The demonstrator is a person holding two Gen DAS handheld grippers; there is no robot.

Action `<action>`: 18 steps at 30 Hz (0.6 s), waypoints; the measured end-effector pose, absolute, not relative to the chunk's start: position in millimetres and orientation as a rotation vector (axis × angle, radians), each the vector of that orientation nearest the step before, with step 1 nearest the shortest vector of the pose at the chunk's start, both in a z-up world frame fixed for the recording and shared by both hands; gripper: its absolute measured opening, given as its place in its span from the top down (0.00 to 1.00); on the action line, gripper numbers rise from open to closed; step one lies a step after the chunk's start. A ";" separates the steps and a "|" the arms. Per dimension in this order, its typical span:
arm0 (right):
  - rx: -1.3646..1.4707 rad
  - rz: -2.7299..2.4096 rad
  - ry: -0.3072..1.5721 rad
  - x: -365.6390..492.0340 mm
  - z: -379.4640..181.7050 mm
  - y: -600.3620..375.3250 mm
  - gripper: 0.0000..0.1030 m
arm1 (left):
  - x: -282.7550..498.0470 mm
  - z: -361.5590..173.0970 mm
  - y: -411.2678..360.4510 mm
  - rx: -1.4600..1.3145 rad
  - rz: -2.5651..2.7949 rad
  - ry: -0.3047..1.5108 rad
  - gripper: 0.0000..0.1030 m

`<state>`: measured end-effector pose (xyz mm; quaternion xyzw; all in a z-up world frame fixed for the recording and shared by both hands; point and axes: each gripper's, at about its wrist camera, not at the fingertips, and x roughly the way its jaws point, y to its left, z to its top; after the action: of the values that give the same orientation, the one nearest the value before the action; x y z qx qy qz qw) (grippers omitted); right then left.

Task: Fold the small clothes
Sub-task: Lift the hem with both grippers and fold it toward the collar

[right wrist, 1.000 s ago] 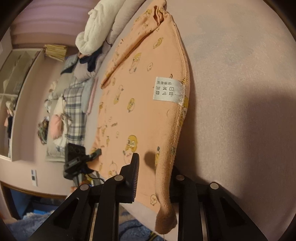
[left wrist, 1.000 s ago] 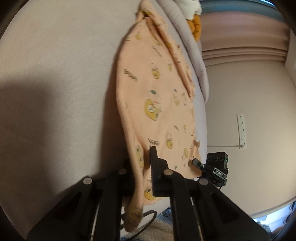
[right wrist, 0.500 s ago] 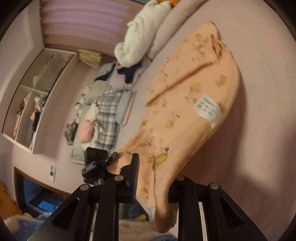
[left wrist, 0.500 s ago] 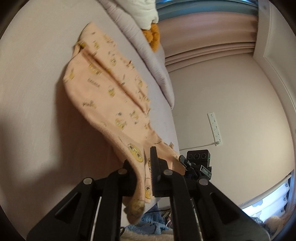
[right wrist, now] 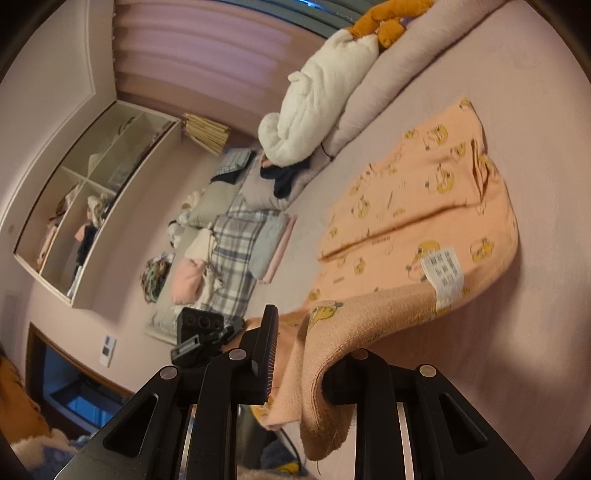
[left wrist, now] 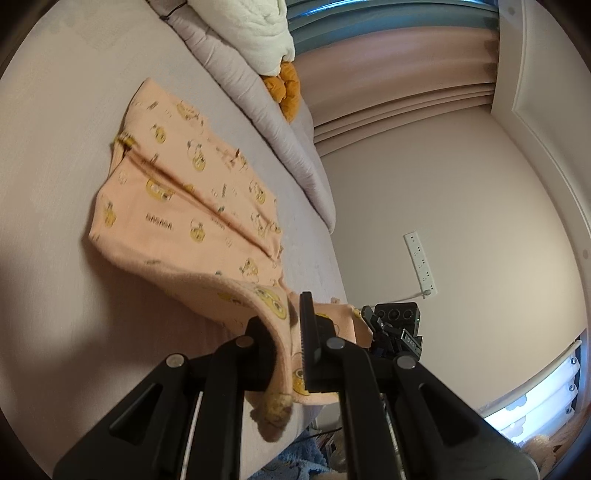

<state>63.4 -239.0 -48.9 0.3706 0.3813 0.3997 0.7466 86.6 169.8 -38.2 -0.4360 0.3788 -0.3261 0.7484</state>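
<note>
Garment: peach garment (left wrist: 173,206) with yellow cartoon prints, far part flat on the pale bed (left wrist: 55,147), near edge lifted off it and held up at both corners.
Left gripper: left gripper (left wrist: 286,343) clamped tight on one near corner, cloth pinched between the black fingers (left wrist: 308,347), a loose end of fabric hanging below.
Right gripper: right gripper (right wrist: 299,354) gripping the other near corner; thicker fold of cloth wedged between its fingers and draping over the right one, tail of fabric dangling down.
Label: white care label (right wrist: 443,277) showing on the raised edge, right wrist view.
Fold lines: long crease running along the flat part, in both views.
Bed head: grey pillow (left wrist: 258,103) with a white fluffy blanket (left wrist: 258,33) and an orange plush toy (left wrist: 284,85) past the garment.
Background: plaid cloth pile (right wrist: 229,258) beyond the bed, wall shelf (right wrist: 85,199), power strip (left wrist: 421,264) on the wall.
Across: each wrist view catches the other gripper's camera box just beyond the held edge.
</note>
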 end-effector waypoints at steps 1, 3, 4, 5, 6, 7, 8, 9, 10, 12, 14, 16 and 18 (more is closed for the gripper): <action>0.808 0.871 0.831 66.7 -47.7 -239.5 0.76 | 91.3 -37.4 170.2 -0.956 -0.716 0.823 0.95; 0.803 0.864 0.824 74.0 -45.4 -239.4 0.76 | 102.1 -35.0 170.3 -0.955 -0.721 0.820 0.95; 0.799 0.861 0.820 77.3 -44.0 -238.9 0.76 | 108.0 -34.0 170.3 -0.952 -0.721 0.819 0.95; 0.793 0.856 0.814 82.3 -42.3 -238.5 0.76 | 114.7 -32.9 170.4 -0.948 -0.720 0.818 0.95; 0.787 0.853 0.810 85.9 -41.5 -238.7 0.76 | 120.1 -32.4 170.7 -0.946 -0.719 0.816 0.95; 0.783 0.849 0.807 90.1 -40.8 -238.8 0.76 | 127.0 -31.5 171.1 -0.942 -0.715 0.814 0.95; 0.783 0.843 0.803 96.6 -39.8 -239.0 0.76 | 132.9 -31.1 171.7 -0.942 -0.711 0.813 0.95; 0.785 0.839 0.802 101.0 -39.6 -239.1 0.76 | 139.0 -30.9 172.5 -0.946 -0.713 0.811 0.95; 0.787 0.835 0.801 105.5 -39.8 -240.4 0.76 | 143.9 -30.6 173.4 -0.948 -0.712 0.808 0.95; 0.790 0.823 0.799 116.8 -40.3 -243.4 0.76 | 154.8 -30.0 175.7 -0.946 -0.704 0.803 0.95; 0.791 0.802 0.801 128.0 -41.4 -245.5 0.76 | 169.2 -30.3 179.2 -0.956 -0.693 0.798 0.95; 0.796 0.774 0.799 141.4 -43.6 -249.3 0.76 | 182.2 -31.7 182.1 -0.960 -0.680 0.798 0.95; 0.813 0.753 0.802 154.5 -46.4 -254.4 0.76 | 199.3 -33.5 185.1 -0.966 -0.661 0.802 0.95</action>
<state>154.5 -254.4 -46.4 0.3754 0.3703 0.3476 0.7753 199.3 185.1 -33.5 -0.4433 0.3683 -0.3037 0.7587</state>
